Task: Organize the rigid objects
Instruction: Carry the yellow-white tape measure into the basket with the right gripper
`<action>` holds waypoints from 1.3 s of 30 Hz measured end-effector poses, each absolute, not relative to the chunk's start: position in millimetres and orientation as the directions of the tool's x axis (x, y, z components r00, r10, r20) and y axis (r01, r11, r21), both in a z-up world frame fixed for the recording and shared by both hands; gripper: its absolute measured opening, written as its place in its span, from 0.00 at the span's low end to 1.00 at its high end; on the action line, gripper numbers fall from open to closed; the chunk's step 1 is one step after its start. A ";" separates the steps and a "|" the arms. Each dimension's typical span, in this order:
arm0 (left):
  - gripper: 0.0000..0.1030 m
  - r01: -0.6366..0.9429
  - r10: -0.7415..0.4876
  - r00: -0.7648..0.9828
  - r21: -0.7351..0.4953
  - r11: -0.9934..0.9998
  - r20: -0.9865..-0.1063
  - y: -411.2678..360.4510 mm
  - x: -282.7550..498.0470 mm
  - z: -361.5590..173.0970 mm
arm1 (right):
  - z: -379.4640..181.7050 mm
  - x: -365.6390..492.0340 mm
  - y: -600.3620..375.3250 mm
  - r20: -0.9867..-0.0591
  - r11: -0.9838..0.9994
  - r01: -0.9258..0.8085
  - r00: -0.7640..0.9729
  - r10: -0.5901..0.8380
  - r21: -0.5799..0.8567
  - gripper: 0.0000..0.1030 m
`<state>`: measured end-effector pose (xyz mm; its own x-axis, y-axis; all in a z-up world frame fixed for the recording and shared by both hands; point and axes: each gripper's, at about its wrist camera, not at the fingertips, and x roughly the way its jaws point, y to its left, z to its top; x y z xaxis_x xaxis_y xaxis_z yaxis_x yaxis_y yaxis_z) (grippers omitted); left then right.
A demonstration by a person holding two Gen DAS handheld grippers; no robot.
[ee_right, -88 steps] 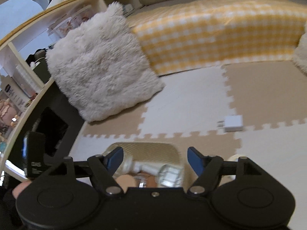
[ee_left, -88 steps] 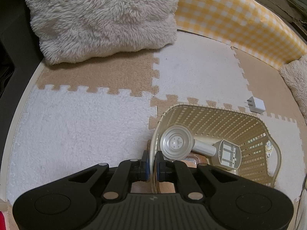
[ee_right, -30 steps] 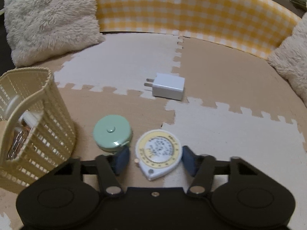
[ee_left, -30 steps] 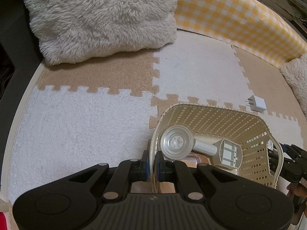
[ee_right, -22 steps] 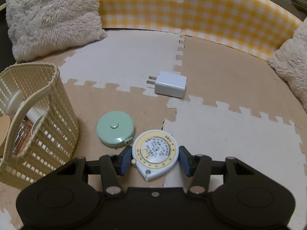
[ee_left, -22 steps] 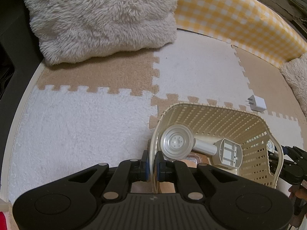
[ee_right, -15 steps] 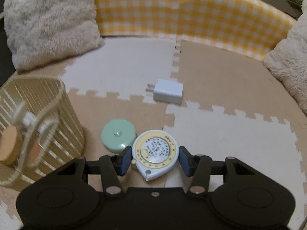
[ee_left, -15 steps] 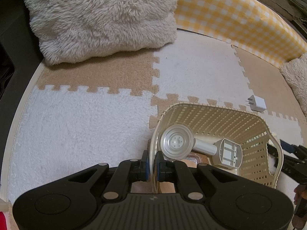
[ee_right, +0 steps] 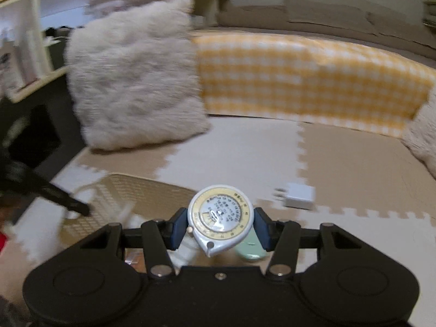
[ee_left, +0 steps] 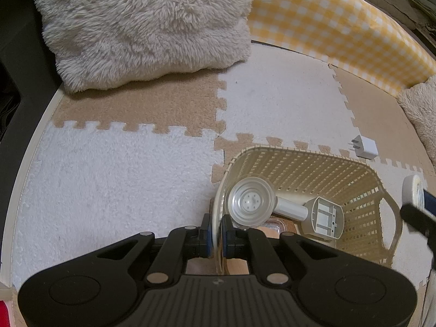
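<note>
My left gripper [ee_left: 217, 234] is shut on the near rim of the cream slatted basket [ee_left: 308, 163], which sits on the foam mat. Inside the basket lie a clear round-headed fan-like gadget [ee_left: 252, 201] and a grey square piece [ee_left: 324, 218]. My right gripper [ee_right: 219, 224] is shut on a white and yellow round tape measure [ee_right: 222, 218], lifted off the mat above the basket [ee_right: 147, 190]; the tape measure [ee_left: 412, 192] shows at the right edge of the left wrist view. A mint green round tape measure [ee_right: 250, 250] lies on the mat below it. A white charger plug [ee_right: 298, 199] [ee_left: 366, 147] lies farther off.
A fluffy grey cushion [ee_left: 141, 24] leans at the back left, a second one [ee_left: 419, 109] at the right. A yellow checked padded edge [ee_left: 340, 24] borders the mat. Shelves [ee_right: 32, 54] and a dark cabinet stand at the left.
My right gripper closed on the white and yellow tape measure, then rose with it and swung toward the basket. The left gripper and the basket stayed still.
</note>
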<state>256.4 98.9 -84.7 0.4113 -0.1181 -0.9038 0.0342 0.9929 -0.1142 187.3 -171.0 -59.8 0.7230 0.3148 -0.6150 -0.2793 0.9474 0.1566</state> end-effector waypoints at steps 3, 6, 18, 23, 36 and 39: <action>0.07 0.034 -0.118 0.411 -0.114 0.993 -0.904 98.8 256.3 -84.8 | -57.5 183.4 -150.3 -0.629 0.923 -0.344 0.683 0.371 0.171 0.51; 0.07 0.035 -0.118 0.412 -0.114 0.993 -0.904 98.9 256.2 -84.9 | -61.5 184.3 -128.9 -0.663 0.903 -0.401 0.635 0.396 0.156 0.51; 0.07 0.035 -0.120 0.412 -0.115 0.993 -0.903 98.3 256.1 -84.3 | -90.4 210.8 -88.9 -0.814 0.905 -0.406 0.478 0.330 0.128 0.52; 0.07 0.035 -0.119 0.412 -0.115 0.993 -0.903 98.0 256.1 -84.2 | -88.2 215.4 -88.2 -0.834 0.911 -0.383 0.443 0.329 0.155 0.52; 0.07 0.035 -0.120 0.413 -0.116 0.993 -0.903 97.4 255.8 -83.5 | -93.3 210.9 -77.6 -0.856 0.904 -0.394 0.397 0.331 0.167 0.52; 0.07 0.035 -0.119 0.413 -0.115 0.993 -0.903 97.3 255.7 -83.4 | -93.1 210.7 -78.1 -0.856 0.905 -0.392 0.399 0.329 0.165 0.52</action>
<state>255.7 97.3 -83.4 0.4133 -0.1192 -0.9028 0.0350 0.9927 -0.1151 210.7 -78.1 -93.1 0.3990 0.3287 -0.8560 -0.3925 0.9049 0.1645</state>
